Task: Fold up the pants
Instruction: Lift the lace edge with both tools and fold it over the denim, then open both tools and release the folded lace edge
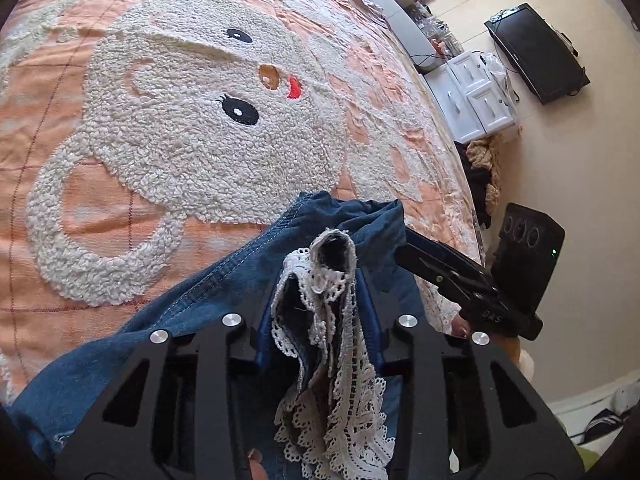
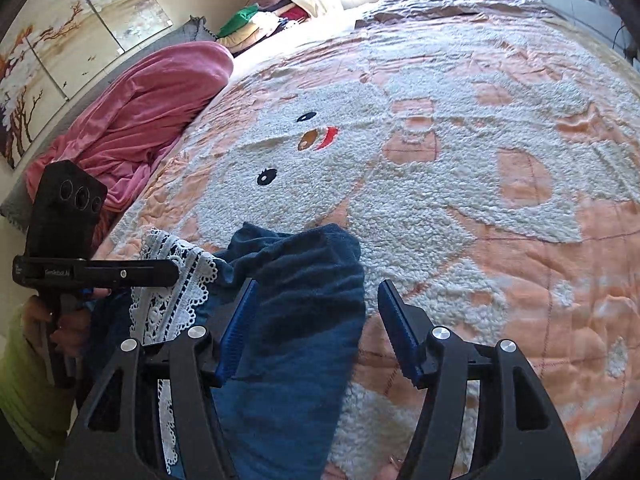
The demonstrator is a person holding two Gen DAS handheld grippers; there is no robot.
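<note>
Both grippers angle downward over the bedspread (image 2: pixel 500 280). Left gripper (image 1: pixel 316 316) is clamped on the lace hem (image 1: pixel 332 360) of the blue pants (image 2: pixel 296 320); right gripper (image 2: pixel 316 320) stands open, pants lying between its pads.

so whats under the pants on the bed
The blue pants lie on the peach bedspread with its fluffy white bunny pattern. The cover runs on beneath the denim; anything else under there is hidden by the cloth.
</note>
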